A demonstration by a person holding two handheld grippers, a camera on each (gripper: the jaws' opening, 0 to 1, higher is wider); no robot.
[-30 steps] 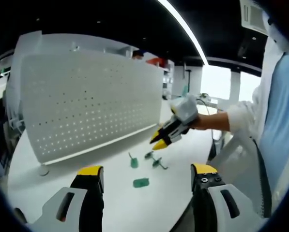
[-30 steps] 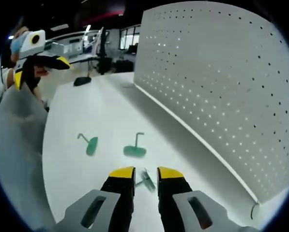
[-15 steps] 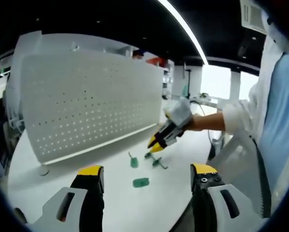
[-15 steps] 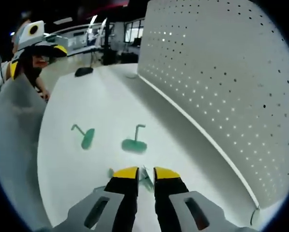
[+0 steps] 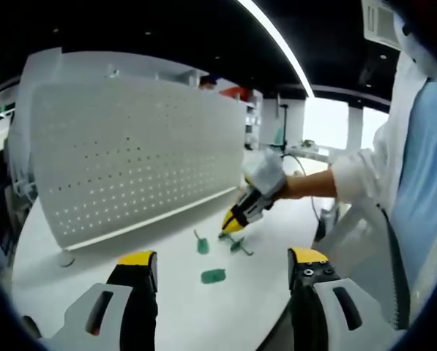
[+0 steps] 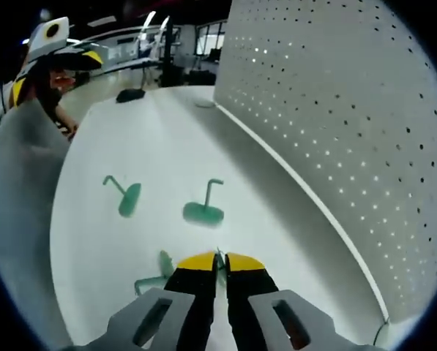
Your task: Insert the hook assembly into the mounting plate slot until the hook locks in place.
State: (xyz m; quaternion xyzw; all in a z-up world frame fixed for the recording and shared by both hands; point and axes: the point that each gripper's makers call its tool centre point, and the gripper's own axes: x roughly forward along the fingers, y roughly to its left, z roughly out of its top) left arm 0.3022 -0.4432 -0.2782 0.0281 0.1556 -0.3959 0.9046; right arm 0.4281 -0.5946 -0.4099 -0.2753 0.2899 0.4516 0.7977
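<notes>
Right gripper (image 6: 217, 261) pinches a green hook (image 6: 162, 273) on the counter (image 6: 167, 146) before the pegboard (image 6: 335, 124), apparently to lift it for mounting; left gripper (image 5: 222, 272) waits spread wide.

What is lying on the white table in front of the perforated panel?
On the white table, two green hooks with flat bases, and, lie free. A third green hook sits at the right hand-held gripper, whose nearly closed jaws cover part of it; whether they grip it is unclear.
</notes>
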